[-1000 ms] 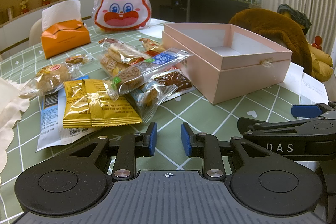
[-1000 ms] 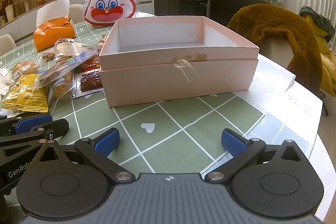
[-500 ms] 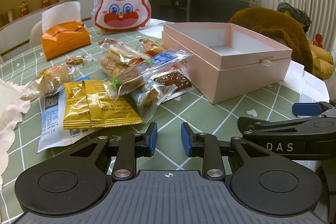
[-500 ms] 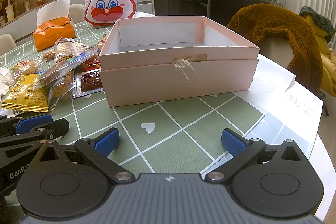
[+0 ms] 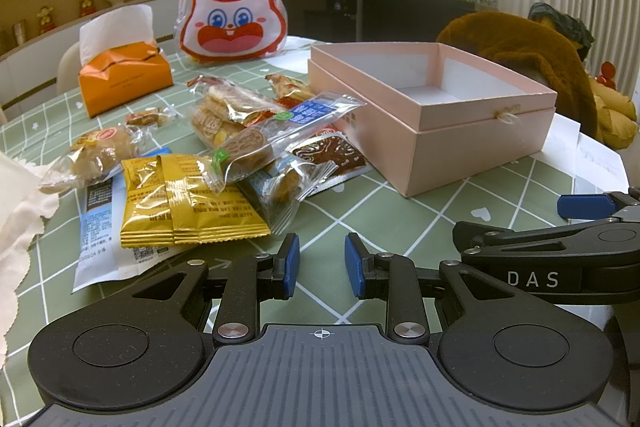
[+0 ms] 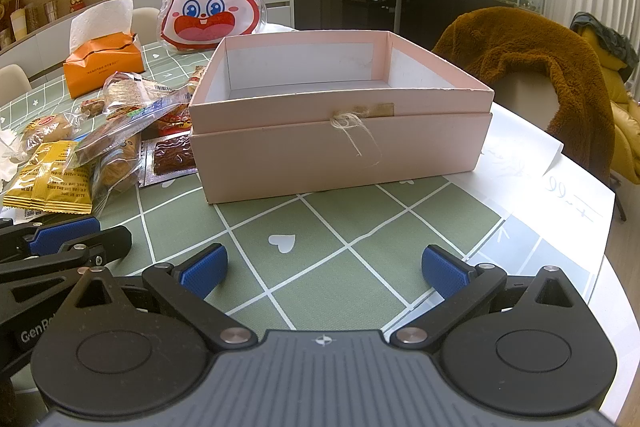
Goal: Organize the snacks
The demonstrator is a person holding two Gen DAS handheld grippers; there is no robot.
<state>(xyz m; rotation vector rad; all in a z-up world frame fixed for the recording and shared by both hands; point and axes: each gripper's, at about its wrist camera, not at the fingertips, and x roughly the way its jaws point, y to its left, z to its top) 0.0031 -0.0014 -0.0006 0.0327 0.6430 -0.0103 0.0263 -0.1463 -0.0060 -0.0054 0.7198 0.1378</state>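
A pile of wrapped snacks lies on the green checked tablecloth: yellow packets [image 5: 188,207], a clear-wrapped round biscuit [image 5: 260,147], a brown bar [image 5: 332,157] and a bun [image 5: 96,151]. An open, empty pink box [image 5: 432,115] stands to their right; it fills the right wrist view [image 6: 340,115]. My left gripper [image 5: 322,263] is narrowly open and empty, just in front of the yellow packets. My right gripper [image 6: 324,269] is wide open and empty, in front of the box.
An orange tissue box [image 5: 124,75] and a rabbit-face bag [image 5: 232,23] stand behind the snacks. A white cloth [image 5: 20,211] lies at the left edge. White paper [image 6: 532,171] lies right of the box. A brown coat [image 6: 520,59] hangs over a chair beyond the table.
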